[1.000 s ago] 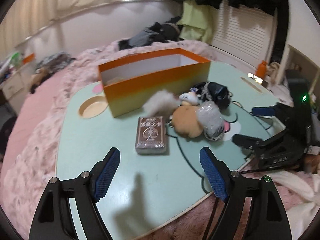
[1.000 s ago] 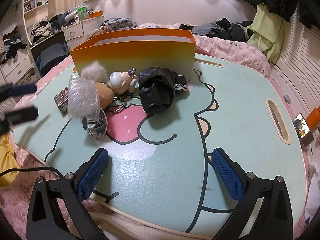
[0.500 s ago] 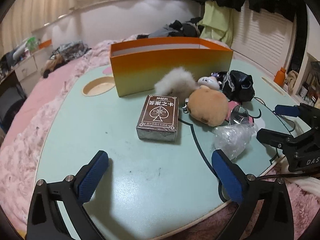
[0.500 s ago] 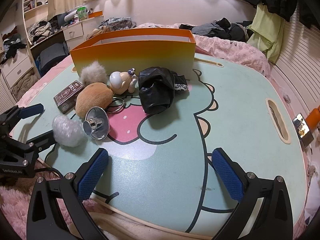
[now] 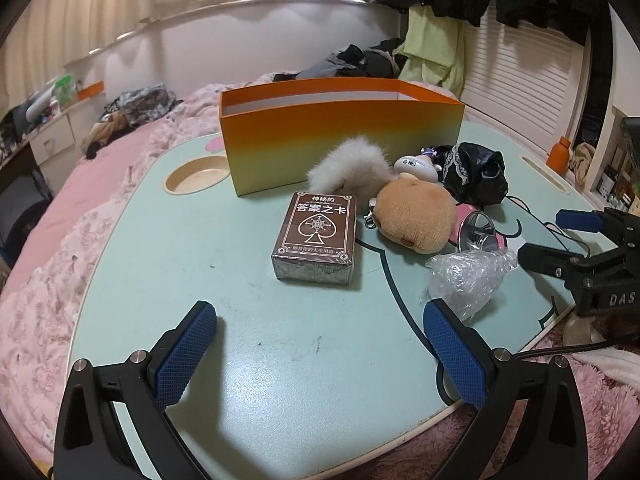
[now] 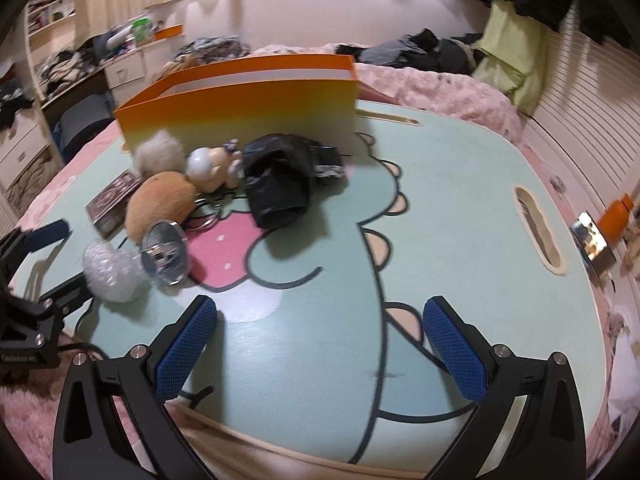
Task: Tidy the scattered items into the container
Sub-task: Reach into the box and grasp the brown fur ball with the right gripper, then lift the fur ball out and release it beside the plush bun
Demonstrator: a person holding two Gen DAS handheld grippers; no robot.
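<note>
Your left gripper (image 5: 320, 338) hangs over the near edge of the pale green counter (image 5: 168, 264) with its jaws spread wide and nothing between them; they have just been opening. The crumpled clear wrap (image 5: 470, 276) lies on the counter just beyond the tip of its right finger, apart from the pads. Your right gripper (image 6: 320, 334) also stands wide open and empty, over the cartoon print at the near middle of the counter.

The orange container (image 5: 340, 136) stands upright at the far side, open at the top. The scattered things lie in a cluster in front of it: a brown card box (image 5: 316, 236) flat on the counter, a white fluffy pompom (image 5: 352, 162) touching the container's front wall, a tan plush toy (image 5: 416, 216) just right of the card box, a small white figurine (image 5: 414, 168) behind the plush, a black bag (image 5: 476, 178) further right, and a shiny metal funnel (image 5: 478, 232) between the plush and the wrap. None of them is inside the container.
</note>
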